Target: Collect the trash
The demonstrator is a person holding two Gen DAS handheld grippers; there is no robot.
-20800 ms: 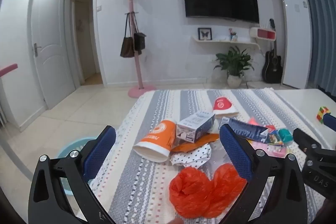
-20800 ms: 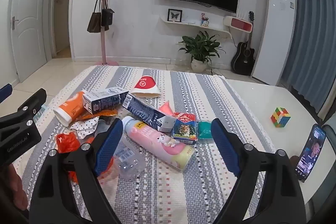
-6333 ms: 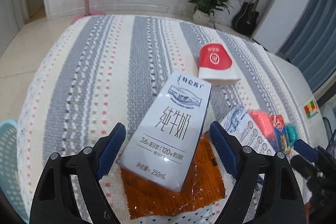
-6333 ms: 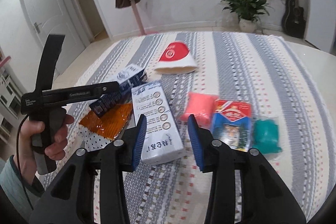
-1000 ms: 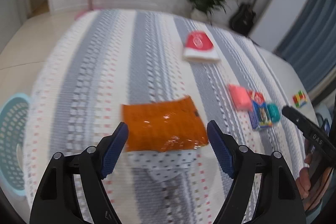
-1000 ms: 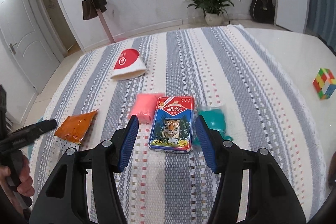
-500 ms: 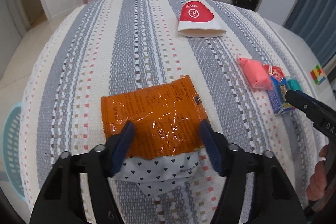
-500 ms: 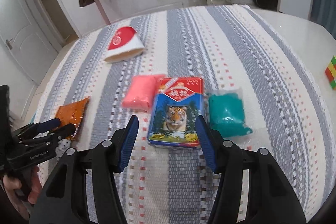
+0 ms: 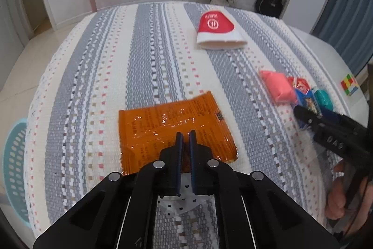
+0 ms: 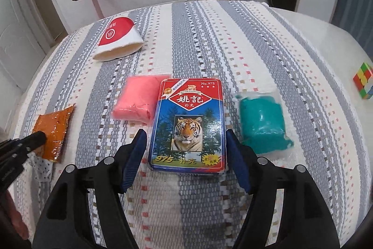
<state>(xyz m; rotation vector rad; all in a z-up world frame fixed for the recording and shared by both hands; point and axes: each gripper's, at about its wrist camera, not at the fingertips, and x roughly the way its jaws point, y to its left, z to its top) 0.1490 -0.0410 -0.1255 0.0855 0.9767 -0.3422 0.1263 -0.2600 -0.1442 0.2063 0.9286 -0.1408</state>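
Observation:
My left gripper (image 9: 185,135) is shut on the near edge of an orange foil wrapper (image 9: 163,125) lying on the striped cloth; a white heart-print wrapper (image 9: 184,198) lies under it. The wrapper also shows in the right wrist view (image 10: 54,125) with the left gripper (image 10: 38,138) on it. My right gripper (image 10: 186,146) is open, its fingers either side of a tiger playing-card box (image 10: 190,123). Beside the box lie a pink packet (image 10: 137,100) and a teal packet (image 10: 262,119). A crushed red-and-white paper cup (image 10: 119,41) lies farther back.
A light blue basket (image 9: 12,165) stands on the floor left of the table. A colour cube (image 10: 363,79) sits on the bare table at right. The striped cloth (image 9: 144,50) covers most of the table. A plant, guitar and coat rack stand by the far wall.
My left gripper has closed from wide open onto the orange wrapper's near edge. My right gripper has moved closer to the card box, which now lies between its open fingers.

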